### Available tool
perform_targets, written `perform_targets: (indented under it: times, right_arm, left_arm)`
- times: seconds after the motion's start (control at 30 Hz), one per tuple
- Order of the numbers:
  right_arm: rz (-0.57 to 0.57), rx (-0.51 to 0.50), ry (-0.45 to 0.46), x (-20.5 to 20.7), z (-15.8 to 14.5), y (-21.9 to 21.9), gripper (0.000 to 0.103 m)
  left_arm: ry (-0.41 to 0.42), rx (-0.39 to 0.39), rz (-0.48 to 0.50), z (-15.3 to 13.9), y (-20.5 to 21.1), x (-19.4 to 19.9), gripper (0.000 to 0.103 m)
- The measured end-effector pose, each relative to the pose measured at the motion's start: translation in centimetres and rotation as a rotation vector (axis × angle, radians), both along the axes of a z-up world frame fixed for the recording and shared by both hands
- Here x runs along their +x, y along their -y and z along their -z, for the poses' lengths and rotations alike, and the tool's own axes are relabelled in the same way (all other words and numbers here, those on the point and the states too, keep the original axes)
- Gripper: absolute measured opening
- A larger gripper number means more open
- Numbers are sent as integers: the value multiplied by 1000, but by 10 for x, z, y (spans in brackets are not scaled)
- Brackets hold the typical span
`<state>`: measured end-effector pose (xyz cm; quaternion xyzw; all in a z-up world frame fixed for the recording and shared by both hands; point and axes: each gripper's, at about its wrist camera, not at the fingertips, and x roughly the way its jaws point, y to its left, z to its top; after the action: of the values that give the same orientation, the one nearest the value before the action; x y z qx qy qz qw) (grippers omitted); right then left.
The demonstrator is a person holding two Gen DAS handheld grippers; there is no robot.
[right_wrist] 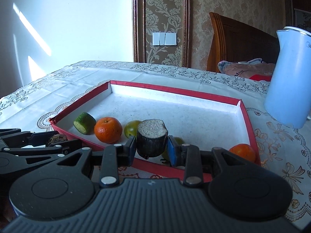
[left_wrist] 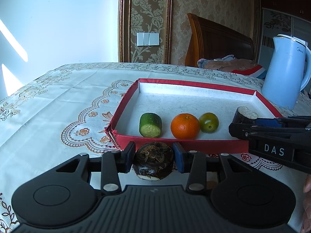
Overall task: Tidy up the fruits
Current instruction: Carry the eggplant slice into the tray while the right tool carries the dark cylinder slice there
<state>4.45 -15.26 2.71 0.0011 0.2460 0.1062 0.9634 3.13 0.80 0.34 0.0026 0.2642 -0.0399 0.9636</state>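
A red tray [left_wrist: 196, 85] with a white floor [right_wrist: 196, 116] holds a cut cucumber piece [left_wrist: 150, 125] [right_wrist: 85, 123], an orange [left_wrist: 185, 126] [right_wrist: 108, 129] and a green tomato [left_wrist: 209, 122] [right_wrist: 132, 128] in a row near its front wall. My left gripper [left_wrist: 154, 158] is shut on a dark brown root chunk [left_wrist: 154, 158] just outside the tray's front wall. My right gripper [right_wrist: 151, 145] is shut on a dark sugarcane-like chunk [right_wrist: 152, 139] [left_wrist: 245, 114] above the tray's front right part. A second orange [right_wrist: 243, 152] and a green fruit [right_wrist: 178, 140] lie behind the right fingers.
A pale blue kettle [left_wrist: 285, 71] [right_wrist: 289, 77] stands on the patterned tablecloth [left_wrist: 58, 101] right of the tray. A wooden bed headboard [left_wrist: 219, 38] and a wall switch [left_wrist: 148, 38] lie beyond the table. The tray's front left corner [left_wrist: 112, 134] is torn.
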Motion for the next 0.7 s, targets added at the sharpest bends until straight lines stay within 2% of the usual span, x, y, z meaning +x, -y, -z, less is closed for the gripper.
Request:
perform_targets:
  times: [0.17,0.4,0.53,0.7]
  right_arm:
    - [-3,7,3,0,0,1,32]
    - [-6,28,21,-5,-3,4,32]
    - [1,28,52,-9,-9,5,32]
    - [6,42,46,-6,-9,8,33]
  left_arm:
    - [25,15,-2,-5,4,0,41]
    - [141,18,3,-32,17,-3,41]
    - [125,8,9,-35,24,13,41]
    - [92,17,-17,-26,28,35,41]
